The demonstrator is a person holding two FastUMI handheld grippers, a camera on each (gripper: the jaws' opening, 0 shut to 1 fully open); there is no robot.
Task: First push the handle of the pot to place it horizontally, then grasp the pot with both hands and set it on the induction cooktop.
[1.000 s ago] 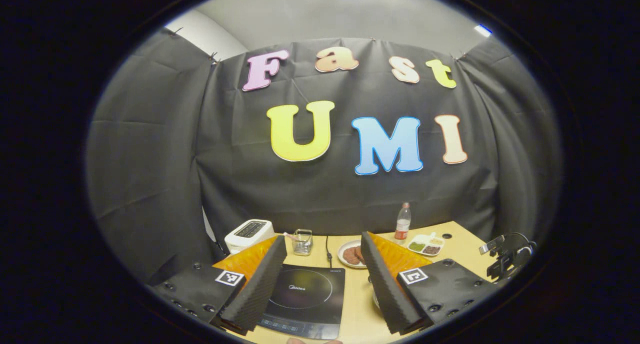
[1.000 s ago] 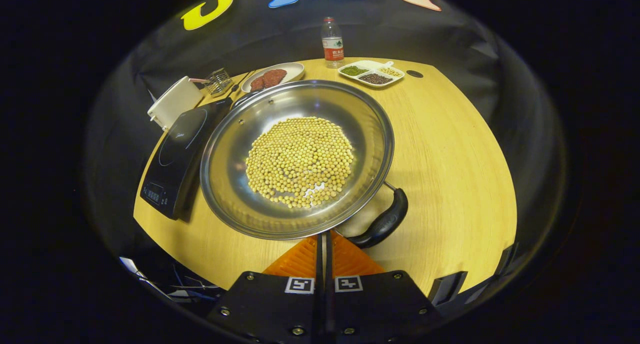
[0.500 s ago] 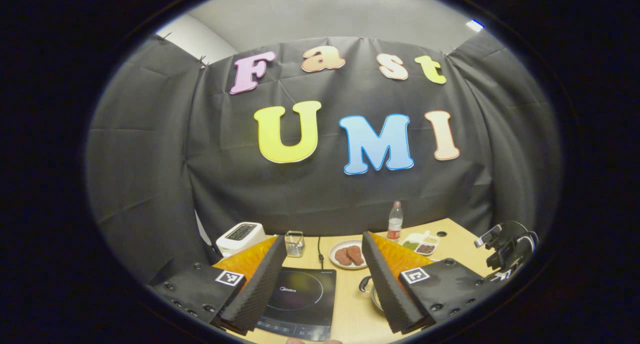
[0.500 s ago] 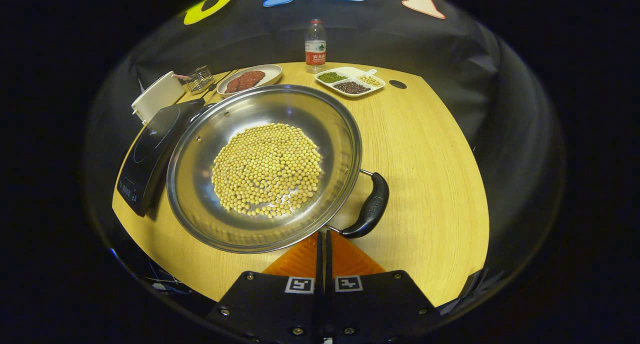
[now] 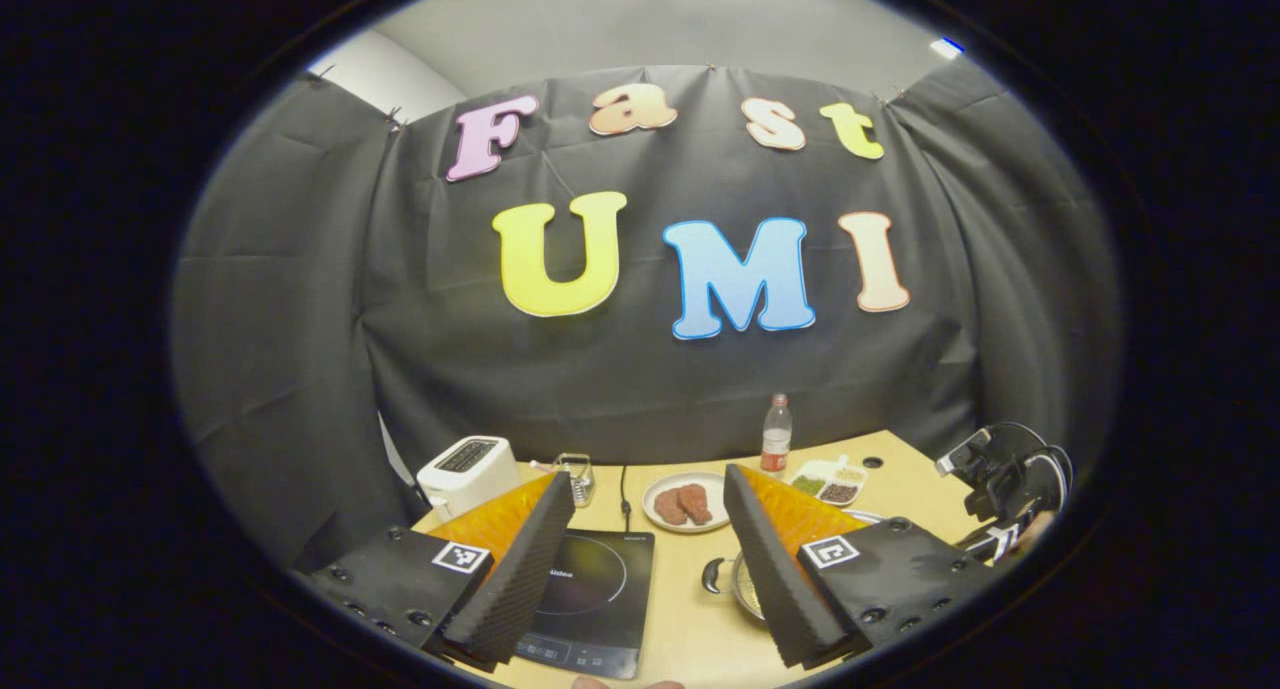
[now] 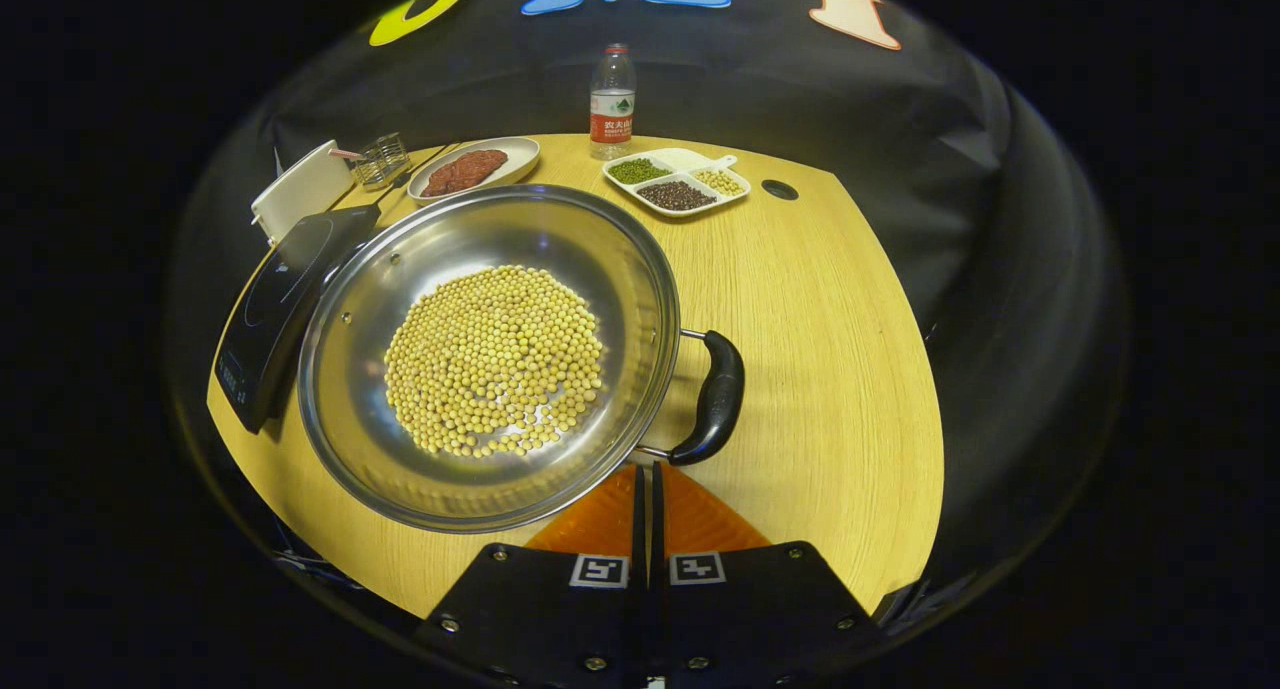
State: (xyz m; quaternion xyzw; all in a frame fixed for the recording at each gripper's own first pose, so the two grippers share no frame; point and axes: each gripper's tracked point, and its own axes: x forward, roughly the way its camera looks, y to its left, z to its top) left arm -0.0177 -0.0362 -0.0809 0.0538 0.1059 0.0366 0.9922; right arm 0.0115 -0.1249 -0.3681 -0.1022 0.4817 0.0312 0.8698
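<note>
One pot [image 6: 480,359], one induction cooktop [image 6: 285,304], one bottle [image 6: 611,89], one toaster [image 5: 466,474], two plates [image 6: 470,169].

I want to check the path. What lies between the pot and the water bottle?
In the right gripper view, the divided dish of beans sits between the pot and the water bottle.

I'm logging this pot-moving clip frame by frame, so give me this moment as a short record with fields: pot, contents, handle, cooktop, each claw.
pot: wide shiny steel pot on the light wooden table, right of the cooktop
contents: layer of yellow soybeans
handle: black curved side handle on the pot's right side
cooktop: flat black induction cooktop, nothing on its top
left claw: open, above the table, holding nothing
right claw: shut, holding nothing, tips at the pot's near rim
</note>
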